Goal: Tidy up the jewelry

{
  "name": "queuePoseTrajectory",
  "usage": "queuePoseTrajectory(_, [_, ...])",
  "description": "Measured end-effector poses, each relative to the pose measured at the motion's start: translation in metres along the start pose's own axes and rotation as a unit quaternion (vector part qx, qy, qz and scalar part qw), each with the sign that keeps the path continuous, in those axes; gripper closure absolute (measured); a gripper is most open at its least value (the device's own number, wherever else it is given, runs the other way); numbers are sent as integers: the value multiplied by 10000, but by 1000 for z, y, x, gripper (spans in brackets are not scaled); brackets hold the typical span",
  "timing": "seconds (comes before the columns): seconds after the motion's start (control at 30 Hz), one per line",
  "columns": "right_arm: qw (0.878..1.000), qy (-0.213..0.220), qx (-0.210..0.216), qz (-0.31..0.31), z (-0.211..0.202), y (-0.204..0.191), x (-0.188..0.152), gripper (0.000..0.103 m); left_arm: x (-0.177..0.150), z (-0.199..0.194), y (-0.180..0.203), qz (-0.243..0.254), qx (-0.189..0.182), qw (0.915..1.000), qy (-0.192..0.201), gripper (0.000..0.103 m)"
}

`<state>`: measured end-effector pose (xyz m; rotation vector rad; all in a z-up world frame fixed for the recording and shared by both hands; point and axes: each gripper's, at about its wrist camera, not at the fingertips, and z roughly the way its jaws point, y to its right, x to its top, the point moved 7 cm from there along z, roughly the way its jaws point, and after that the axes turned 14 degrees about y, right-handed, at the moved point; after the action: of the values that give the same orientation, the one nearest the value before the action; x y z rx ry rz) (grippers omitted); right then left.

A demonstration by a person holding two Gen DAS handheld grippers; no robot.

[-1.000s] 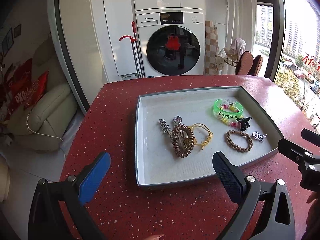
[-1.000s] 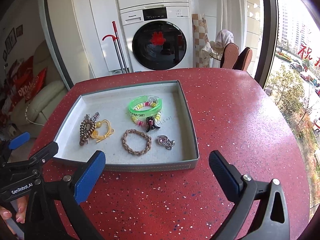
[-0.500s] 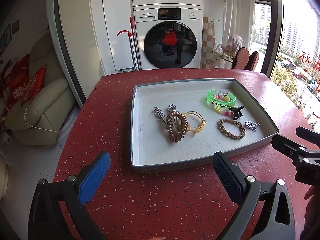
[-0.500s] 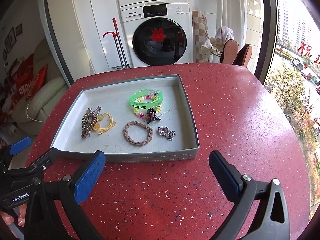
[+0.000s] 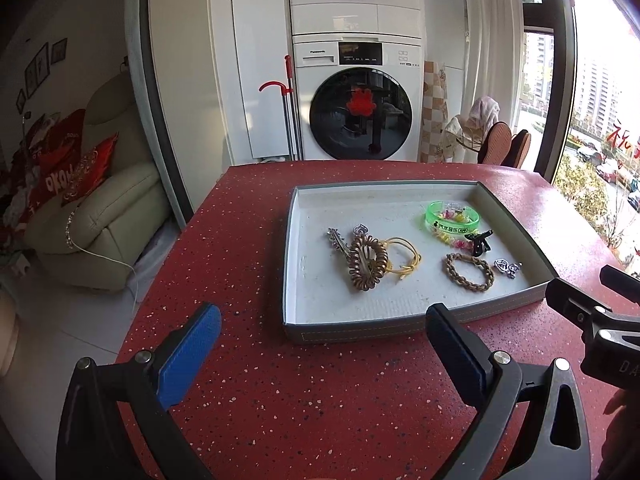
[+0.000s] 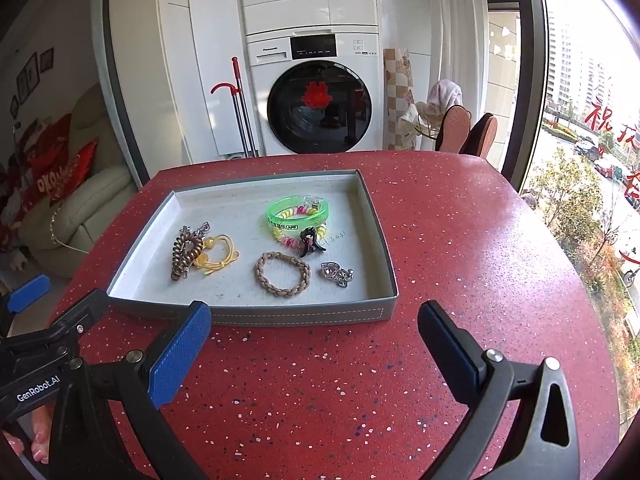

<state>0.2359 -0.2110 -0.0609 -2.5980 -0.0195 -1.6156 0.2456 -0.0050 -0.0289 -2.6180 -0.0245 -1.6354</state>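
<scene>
- Inside, the grey tray (image 6: 304, 316) holds a green bangle (image 6: 298, 210), braided bracelet (image 6: 283, 273), brown coil tie (image 6: 186, 254), yellow cord (image 6: 218, 254), silver charm (image 6: 337, 274).
- Left gripper (image 5: 320, 354) and right gripper (image 6: 314, 354) both spread wide, empty.

Beyond my red bench (image 5: 320, 400) stands a white washing machine (image 5: 360, 100); cream sofa (image 5: 96, 216) left, bright window (image 6: 580, 120), perhaps a balcony.

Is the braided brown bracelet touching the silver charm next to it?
Apart. The right wrist view shows bare tray floor between the braided brown bracelet and the silver charm.
</scene>
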Motion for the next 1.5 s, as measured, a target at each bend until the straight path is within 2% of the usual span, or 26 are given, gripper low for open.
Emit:
queuePoseTrajectory(0.43, [9995,213,-147,-187,-14,-4,-11,0,-12,-13,2,-4,212,9994,282,0])
queuePoseTrajectory(0.63, [9996,205,-137,-118,-16,-3,-13,0,-19,-14,3,-60,209,9996,178,0])
queuePoseTrajectory(1.5, [9997,204,-140,-90,-16,-2,-13,0,-21,-17,6,-38,192,9997,165,0])
